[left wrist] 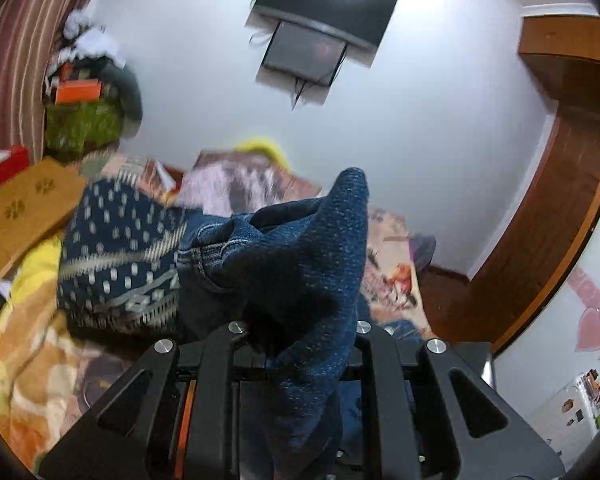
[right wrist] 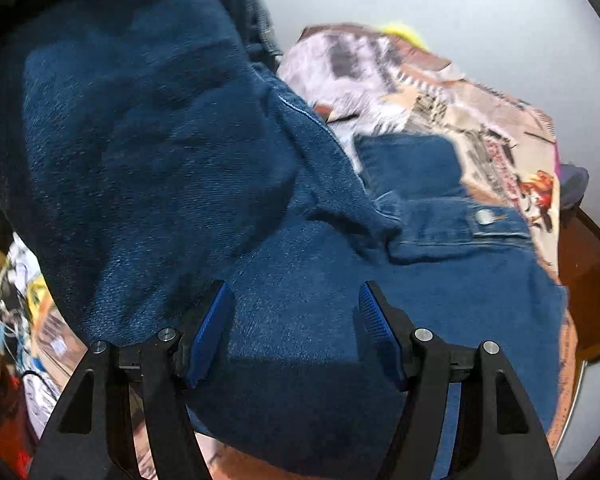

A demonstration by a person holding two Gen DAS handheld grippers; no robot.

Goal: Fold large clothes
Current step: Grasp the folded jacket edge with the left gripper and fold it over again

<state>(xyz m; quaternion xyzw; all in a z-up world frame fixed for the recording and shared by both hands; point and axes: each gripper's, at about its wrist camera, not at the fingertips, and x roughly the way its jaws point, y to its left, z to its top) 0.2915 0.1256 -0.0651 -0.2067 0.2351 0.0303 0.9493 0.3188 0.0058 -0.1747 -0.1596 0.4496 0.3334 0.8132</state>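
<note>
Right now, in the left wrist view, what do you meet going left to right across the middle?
Wooden board → patterned navy knit → blue denim garment pinched up by the left gripper → printed bedspread → wooden door frame.
</note>
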